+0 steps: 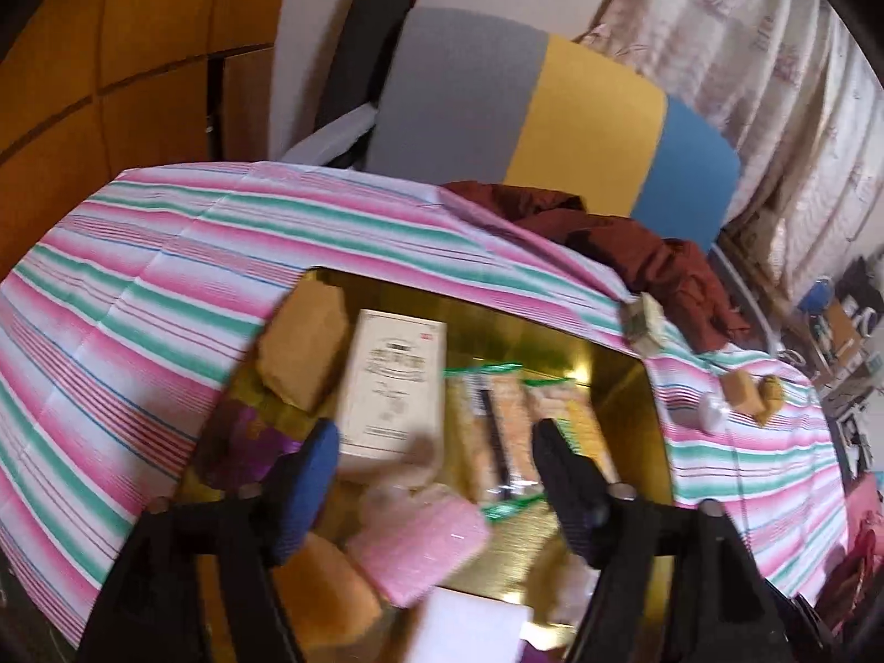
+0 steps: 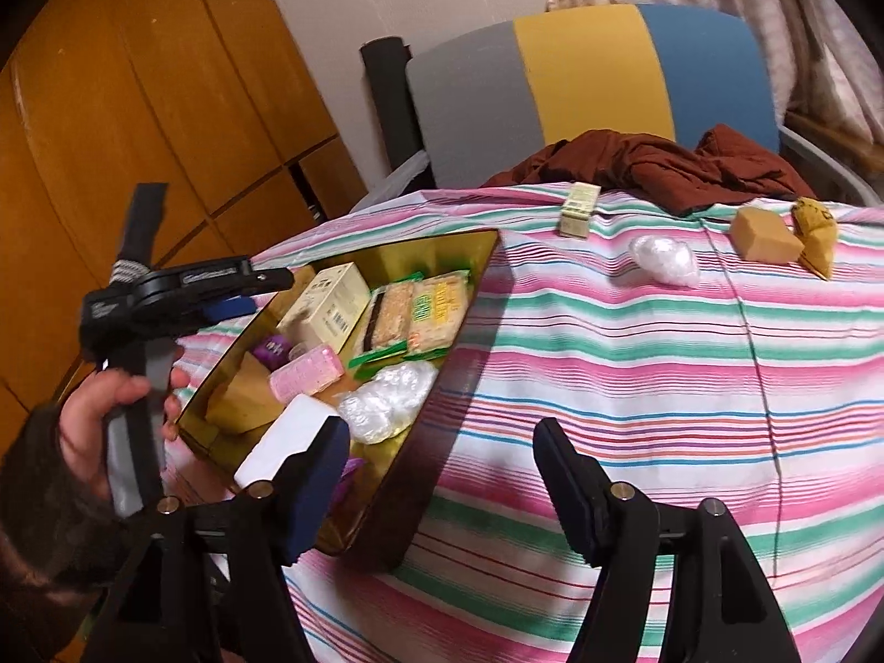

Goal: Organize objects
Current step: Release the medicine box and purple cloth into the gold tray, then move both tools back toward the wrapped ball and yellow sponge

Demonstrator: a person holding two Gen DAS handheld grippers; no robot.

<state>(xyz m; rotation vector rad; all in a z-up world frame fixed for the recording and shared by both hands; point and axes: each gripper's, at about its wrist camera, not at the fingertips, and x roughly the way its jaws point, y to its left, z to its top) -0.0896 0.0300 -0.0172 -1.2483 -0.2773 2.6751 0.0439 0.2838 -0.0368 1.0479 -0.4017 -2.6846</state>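
A gold tray (image 1: 608,387) on the striped tablecloth holds a white box (image 1: 395,381), snack packets (image 1: 514,425), a brown block (image 1: 301,348), a pink packet (image 1: 425,547) and a white block (image 2: 287,442). My left gripper (image 1: 435,431) hovers open over the tray, with nothing pressed between its fingers. In the right wrist view the left gripper (image 2: 259,293) hangs at the tray's (image 2: 403,246) far left side, held by a hand (image 2: 105,409). My right gripper (image 2: 439,431) is open above the tray's near wall and the cloth, empty.
On the cloth beyond the tray lie a small cream box (image 2: 577,210), a clear plastic wad (image 2: 663,259), a brown block (image 2: 762,240) and a yellow packet (image 2: 815,237). A maroon cloth (image 2: 663,166) spills from a grey, yellow and blue chair (image 2: 580,72).
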